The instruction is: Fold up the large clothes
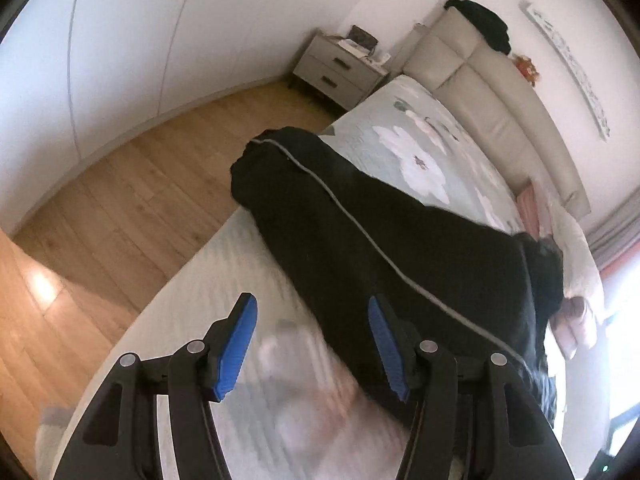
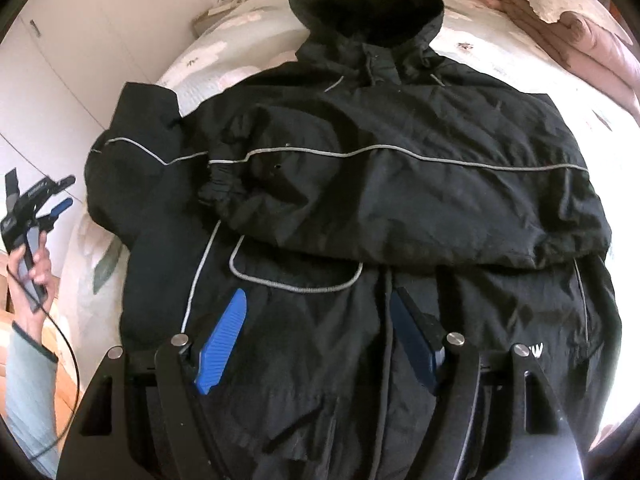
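From the left wrist view, the left gripper (image 1: 312, 344) hangs over the near edge of the bed (image 1: 248, 280), its blue pads (image 1: 236, 348) standing well apart with nothing between them. The black jacket (image 1: 360, 232) lies just beside it, one sleeve (image 1: 276, 168) reaching out toward the bed's edge above the wooden floor (image 1: 120, 184).

From the right wrist view, the right gripper (image 2: 316, 344) hovers over the jacket's lower front (image 2: 304, 360), jaws wide and gripping nothing that I can see. The jacket (image 2: 400, 184) is spread face up across the bed, hood (image 2: 364, 8) at the far end; one sleeve (image 2: 400, 200) is already laid across the chest, while the other sleeve (image 2: 132, 148) is not yet folded in (it sticks out on the side where the left gripper (image 2: 60, 200) is held off the bed).

So the sleeve-folding step looks half done. The next move would call for the left gripper to pinch that loose sleeve near its cuff and carry it across the chest, laying it flat over the first.
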The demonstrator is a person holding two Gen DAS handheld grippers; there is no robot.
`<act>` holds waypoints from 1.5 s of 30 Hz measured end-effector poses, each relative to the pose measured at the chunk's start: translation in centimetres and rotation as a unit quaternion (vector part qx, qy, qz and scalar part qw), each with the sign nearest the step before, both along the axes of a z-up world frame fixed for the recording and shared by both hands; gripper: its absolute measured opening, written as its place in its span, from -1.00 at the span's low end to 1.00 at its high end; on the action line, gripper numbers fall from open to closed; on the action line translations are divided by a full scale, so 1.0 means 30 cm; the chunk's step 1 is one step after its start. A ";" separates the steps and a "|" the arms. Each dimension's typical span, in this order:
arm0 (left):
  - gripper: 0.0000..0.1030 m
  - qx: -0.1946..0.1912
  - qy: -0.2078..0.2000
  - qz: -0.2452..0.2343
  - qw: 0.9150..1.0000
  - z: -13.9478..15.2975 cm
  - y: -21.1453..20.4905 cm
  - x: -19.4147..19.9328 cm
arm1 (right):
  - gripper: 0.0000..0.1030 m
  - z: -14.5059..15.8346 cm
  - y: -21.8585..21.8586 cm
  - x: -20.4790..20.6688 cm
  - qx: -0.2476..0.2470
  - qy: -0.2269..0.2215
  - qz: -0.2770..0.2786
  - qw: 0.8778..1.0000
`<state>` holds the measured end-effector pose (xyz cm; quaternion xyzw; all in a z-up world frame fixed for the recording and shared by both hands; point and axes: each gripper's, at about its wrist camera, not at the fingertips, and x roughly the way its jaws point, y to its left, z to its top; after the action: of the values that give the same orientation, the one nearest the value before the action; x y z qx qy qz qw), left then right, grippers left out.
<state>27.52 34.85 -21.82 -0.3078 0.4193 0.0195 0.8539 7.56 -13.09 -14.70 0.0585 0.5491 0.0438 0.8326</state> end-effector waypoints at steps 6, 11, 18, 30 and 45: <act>0.18 -0.071 0.001 0.053 0.996 -0.122 0.078 0.143 | 0.49 -0.027 0.009 0.032 -0.015 0.002 0.013 1.000; -0.58 -0.079 -0.007 0.055 0.995 -0.138 0.086 0.197 | 0.49 -0.046 0.012 0.043 -0.035 0.004 0.021 0.999; -0.71 0.023 -0.090 0.012 0.996 0.090 -0.056 0.062 | 0.49 -0.048 -0.017 0.027 -0.023 0.006 0.009 1.000; -0.71 0.104 -0.194 -0.100 0.970 0.438 -0.443 -0.162 | 0.49 0.065 -0.062 -0.080 0.007 -0.030 0.002 1.000; -0.71 0.142 -0.210 -0.352 0.901 0.439 -1.280 -0.323 | 0.49 0.183 -0.323 -0.140 -0.009 -0.086 -0.069 0.994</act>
<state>17.83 -3.57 -8.64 -0.0125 0.3037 -0.2880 0.9081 3.35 -22.80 -9.20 0.0847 0.4705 -0.0139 0.8782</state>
